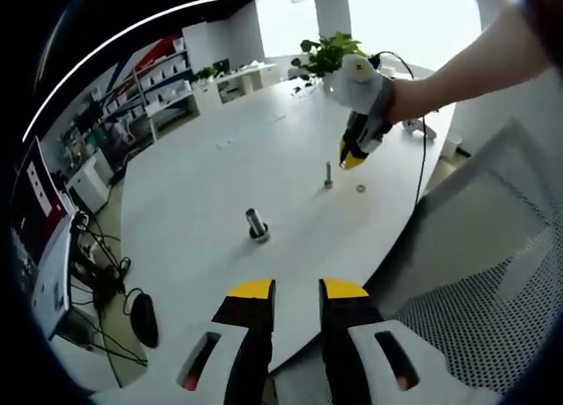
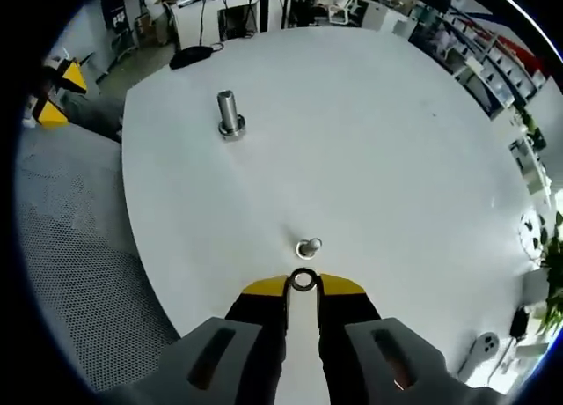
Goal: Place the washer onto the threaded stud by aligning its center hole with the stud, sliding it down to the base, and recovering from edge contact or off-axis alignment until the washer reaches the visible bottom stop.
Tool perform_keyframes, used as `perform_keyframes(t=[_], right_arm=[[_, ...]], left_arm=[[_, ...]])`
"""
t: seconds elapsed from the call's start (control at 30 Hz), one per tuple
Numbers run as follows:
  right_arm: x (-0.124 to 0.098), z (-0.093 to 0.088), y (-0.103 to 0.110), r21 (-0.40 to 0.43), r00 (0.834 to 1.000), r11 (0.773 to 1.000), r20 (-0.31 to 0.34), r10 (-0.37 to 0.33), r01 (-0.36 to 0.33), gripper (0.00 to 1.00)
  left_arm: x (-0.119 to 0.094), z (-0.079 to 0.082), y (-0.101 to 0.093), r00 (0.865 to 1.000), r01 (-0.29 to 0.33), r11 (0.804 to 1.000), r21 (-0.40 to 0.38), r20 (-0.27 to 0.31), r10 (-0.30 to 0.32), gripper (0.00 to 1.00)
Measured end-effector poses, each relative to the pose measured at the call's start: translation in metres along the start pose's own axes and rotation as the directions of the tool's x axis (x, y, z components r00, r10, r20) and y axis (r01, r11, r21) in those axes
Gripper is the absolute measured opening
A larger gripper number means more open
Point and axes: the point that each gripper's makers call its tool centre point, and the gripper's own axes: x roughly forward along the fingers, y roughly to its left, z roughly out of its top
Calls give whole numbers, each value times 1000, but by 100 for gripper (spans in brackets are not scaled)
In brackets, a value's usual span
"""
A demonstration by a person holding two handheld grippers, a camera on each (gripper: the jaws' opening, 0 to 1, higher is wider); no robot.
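White and round, the table (image 2: 378, 132) sits in an open office with shelving along the far wall and a potted plant (image 1: 327, 53) at its far edge. In the right gripper view the right gripper (image 2: 302, 283) pinches the washer (image 2: 303, 280) between its yellow-tipped jaws, just near of the small threaded stud (image 2: 308, 246), with a bigger bolt (image 2: 230, 114) standing far to the left. In the left gripper view the left gripper (image 1: 296, 290) hangs over the table's near edge, jaws a narrow gap apart and holding nothing, while another washer (image 1: 361, 188) lies just right of the stud.
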Motion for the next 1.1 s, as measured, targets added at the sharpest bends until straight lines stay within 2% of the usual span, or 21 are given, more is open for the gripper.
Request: perform_keyframes(t=[0.1,0.27,0.5,0.8,1.1], right_arm=[[-5,9,-4,5,1000,1000,26,-7,7,13],[-3,22,-3,-42,999,999,45,-10,12,13],[7,22,-1,-101,1000,995,15,-4,6,13],[12,21,-2,-74,1000,997,13,2,-1,14],[24,15,-1,-88,1000,996,-16,13,-15,14]], left_arm=[[1,-1,-1,1000,5,1000,3,-6,-5,18],[0,-1,0,1000,1,1000,1,-7,-1,18],[0,-2,0,1000,-4,1000,-1,-9,4,18],[0,-2,2,1000,-8,1000,-5,-11,8,18],[1,-3,2,1000,-7,1000,-8,-14,6,18]])
